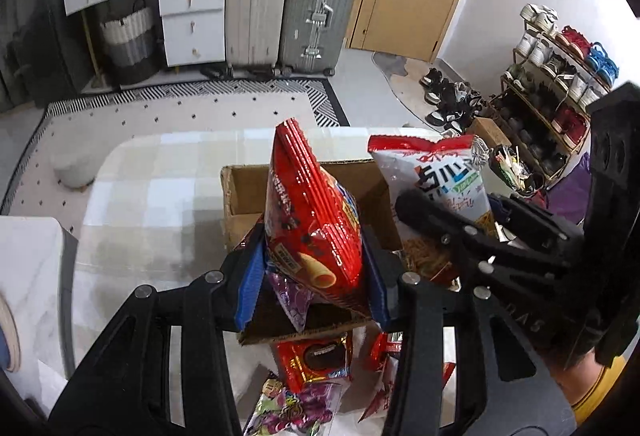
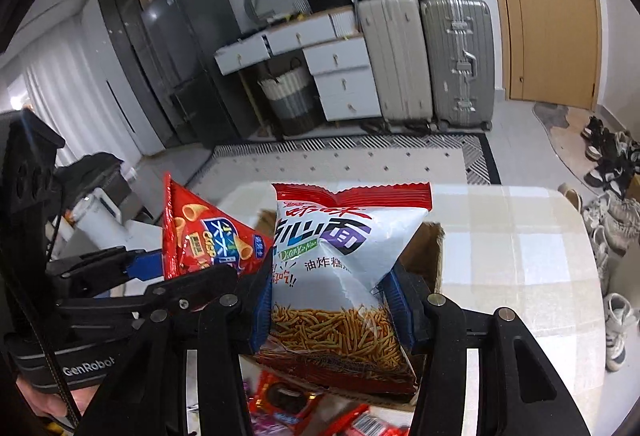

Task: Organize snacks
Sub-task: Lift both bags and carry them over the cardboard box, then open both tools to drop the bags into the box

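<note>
Both bags hang over the open cardboard box [image 1: 240, 196], presumably so each can drop straight in rather than join the loose packets on the table in front of it. The left gripper [image 1: 312, 268] is clamped on the red cone-snack bag [image 1: 316, 220], tilted down above the box. The right gripper [image 2: 332, 296], just beside it, pinches the white fried-noodle bag [image 2: 344, 256] above the box's right half.

Both tools, left tool [image 1: 312, 272] and right tool [image 2: 332, 300], are black angular linkage frames with silver round pivot screws and blue ribbed finger pads [image 1: 250, 284], the left housing marked "GenRobot" in white lettering.
</note>
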Tool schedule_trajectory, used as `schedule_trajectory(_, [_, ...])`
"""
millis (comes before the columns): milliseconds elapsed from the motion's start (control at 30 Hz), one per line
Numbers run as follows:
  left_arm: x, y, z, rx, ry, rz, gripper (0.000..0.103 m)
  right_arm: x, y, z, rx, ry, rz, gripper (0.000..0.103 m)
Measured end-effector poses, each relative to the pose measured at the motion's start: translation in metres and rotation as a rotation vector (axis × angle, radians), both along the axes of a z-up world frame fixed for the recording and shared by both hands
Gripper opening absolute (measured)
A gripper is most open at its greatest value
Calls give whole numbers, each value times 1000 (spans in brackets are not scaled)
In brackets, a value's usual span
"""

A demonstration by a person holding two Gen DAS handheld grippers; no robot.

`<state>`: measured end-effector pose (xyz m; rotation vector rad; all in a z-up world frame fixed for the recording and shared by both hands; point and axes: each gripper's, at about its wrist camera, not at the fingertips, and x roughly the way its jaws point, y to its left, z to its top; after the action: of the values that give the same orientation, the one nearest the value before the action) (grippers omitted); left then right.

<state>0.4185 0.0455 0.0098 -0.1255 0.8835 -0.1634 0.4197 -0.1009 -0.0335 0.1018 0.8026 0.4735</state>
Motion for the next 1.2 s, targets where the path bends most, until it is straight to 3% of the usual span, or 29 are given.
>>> schedule_trajectory(467, [62,6,-52,-27,59,16,42,29,-2,-46,2,112,12,50])
schedule_trajectory(700, [58,6,-60,-40,53,23,44,27,-2,-55,18,137,-1,50])
schedule_trajectory(933, [47,8,-57,-44,37,32,44,25,9,-56,-42,141,1,52])
schedule_trajectory(1200, [11,17,-34,-36,3,47,47,13,11,-48,-70,99,-4,64])
